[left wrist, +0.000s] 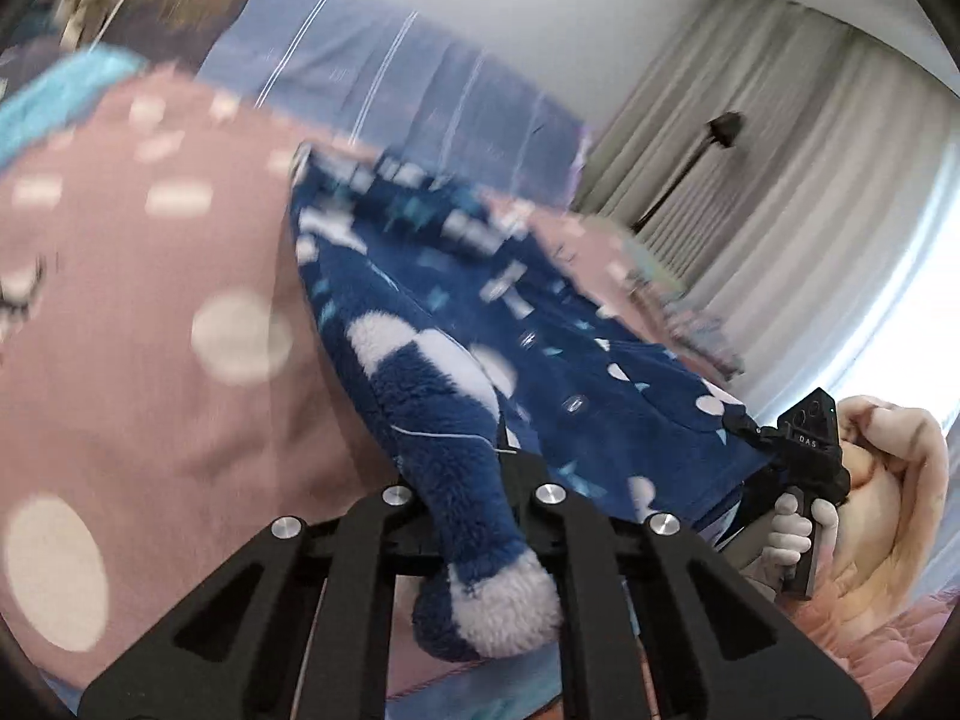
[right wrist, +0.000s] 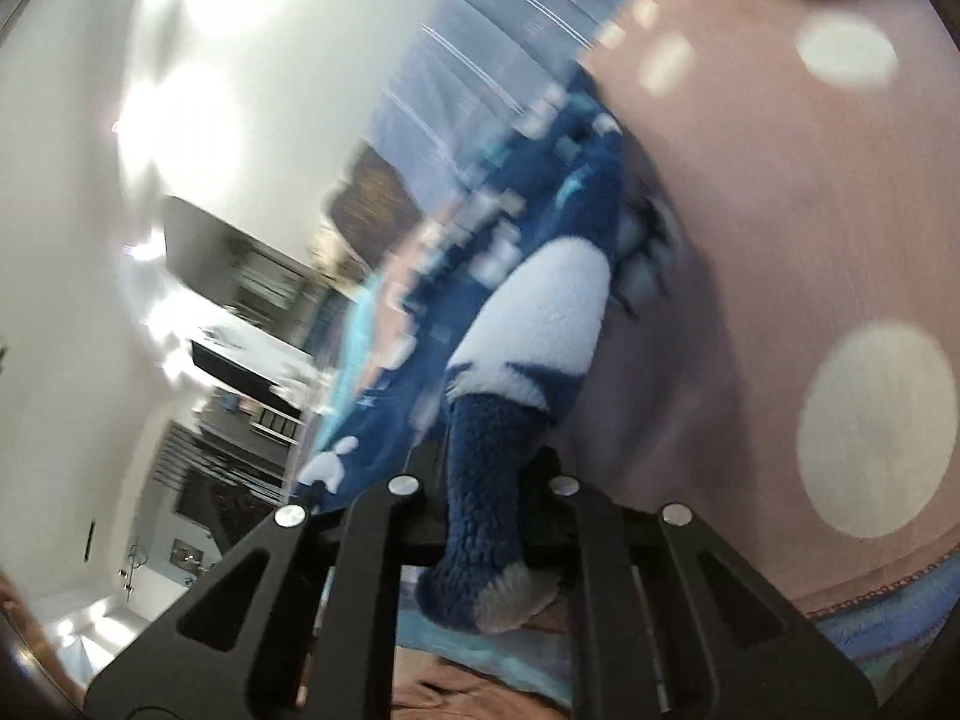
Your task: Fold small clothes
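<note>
A small fleece garment (left wrist: 540, 324), dark blue with white and light blue shapes, stretches between both grippers above a pink bedspread (left wrist: 150, 276) with white dots. My left gripper (left wrist: 474, 480) is shut on one fluffy corner of it, and a tuft hangs back between the fingers. My right gripper (right wrist: 486, 474) is shut on the opposite corner of the garment (right wrist: 528, 324), which also trails back past the jaws. In the left wrist view the right gripper (left wrist: 750, 426) shows at the lower right, held by a gloved hand (left wrist: 792, 531).
A blue striped sheet or pillow (left wrist: 390, 78) lies at the far end of the bed. Grey curtains (left wrist: 810, 192) and a dark floor lamp (left wrist: 714, 138) stand to the right. The person's pale fleece sleeve (left wrist: 900, 480) is close by. Dark furniture (right wrist: 240, 312) shows past the bed's edge.
</note>
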### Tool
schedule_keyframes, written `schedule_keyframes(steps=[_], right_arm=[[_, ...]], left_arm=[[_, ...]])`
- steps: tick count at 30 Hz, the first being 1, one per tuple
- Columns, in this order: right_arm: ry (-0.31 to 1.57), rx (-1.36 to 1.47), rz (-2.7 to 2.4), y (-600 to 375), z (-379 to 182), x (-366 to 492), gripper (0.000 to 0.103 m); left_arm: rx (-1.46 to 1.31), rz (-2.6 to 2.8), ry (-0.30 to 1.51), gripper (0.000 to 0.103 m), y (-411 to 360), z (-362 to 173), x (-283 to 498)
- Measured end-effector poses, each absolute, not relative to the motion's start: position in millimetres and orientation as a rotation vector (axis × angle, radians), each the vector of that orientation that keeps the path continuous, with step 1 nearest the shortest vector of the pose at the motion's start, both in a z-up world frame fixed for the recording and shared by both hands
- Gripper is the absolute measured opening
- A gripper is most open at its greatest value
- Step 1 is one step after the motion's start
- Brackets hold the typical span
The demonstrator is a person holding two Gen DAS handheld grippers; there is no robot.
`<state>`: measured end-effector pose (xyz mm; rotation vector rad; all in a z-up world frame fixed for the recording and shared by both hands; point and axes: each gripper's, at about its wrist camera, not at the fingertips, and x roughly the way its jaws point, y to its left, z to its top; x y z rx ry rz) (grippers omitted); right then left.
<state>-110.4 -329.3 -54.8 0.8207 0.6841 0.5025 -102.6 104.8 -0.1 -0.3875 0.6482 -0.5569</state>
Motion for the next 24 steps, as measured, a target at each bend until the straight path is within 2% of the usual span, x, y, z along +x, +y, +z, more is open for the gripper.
schedule_keyframes(steps=[3,8,11,17,24], right_arm=[[0.6,0.809,0.587,-328,-24,-129,0.01],[0.382,0.658,0.581,-333,39,-190,0.012],[0.386,0.566,0.477,-334,44,-195,0.014],[0.433,0.62,0.425,-328,14,-155,0.014],[0.407,0.56,0.41,-323,33,-106,0.017]], left_arm=[[-0.44,-0.619,0.554,0.009,107,36,-127],[-0.34,-0.633,0.381,0.011,108,88,-176],[-0.314,-0.591,0.405,0.011,106,81,-162],[-0.351,-0.512,0.483,0.011,109,55,-117],[-0.317,-0.482,0.461,0.012,105,71,-78]])
